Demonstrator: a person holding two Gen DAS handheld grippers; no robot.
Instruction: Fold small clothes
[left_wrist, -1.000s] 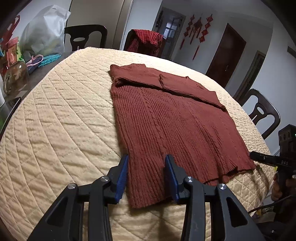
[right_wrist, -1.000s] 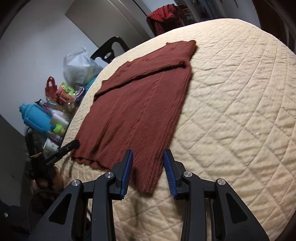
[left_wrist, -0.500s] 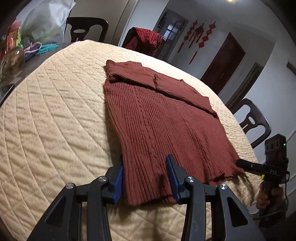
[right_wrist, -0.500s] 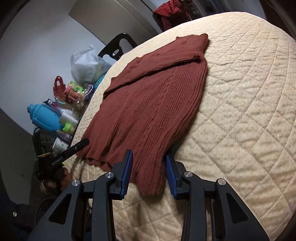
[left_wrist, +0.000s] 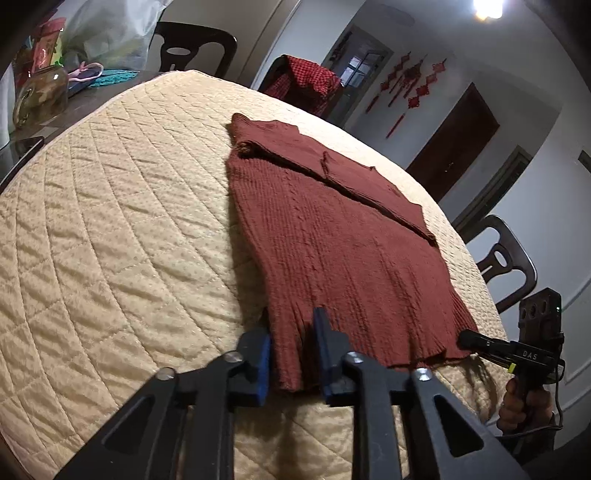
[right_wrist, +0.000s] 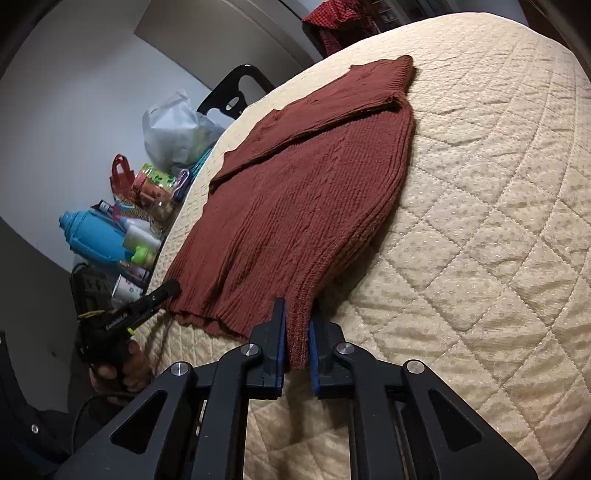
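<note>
At the near hem, our right gripper (right_wrist: 296, 341) has drawn its jaws together on the corner of the rust-brown knit sweater (right_wrist: 306, 192); half a second ago those jaws stood apart on either side of the cloth, so this corner is now pinched and tented a little off the quilt. Our left gripper (left_wrist: 291, 354) has narrowed too, its blue pads (left_wrist: 263, 363) close against the opposite hem corner, though we cannot tell whether they bite fully; a slim gap seems to remain on one side. Outward from the jaws, the sweater lies flat on the beige quilted table cover (left_wrist: 110, 221), its sleeves already folded across the chest near the far end. Beyond the cover's edge sit a blue bottle (right_wrist: 94, 236), a white plastic bag (right_wrist: 177, 129) and dark chairs (left_wrist: 504, 266).

We judge that with both hem corners taken, the next move is to lift them and carry the hem toward the collar, keeping both sides level so the fold lands square.
</note>
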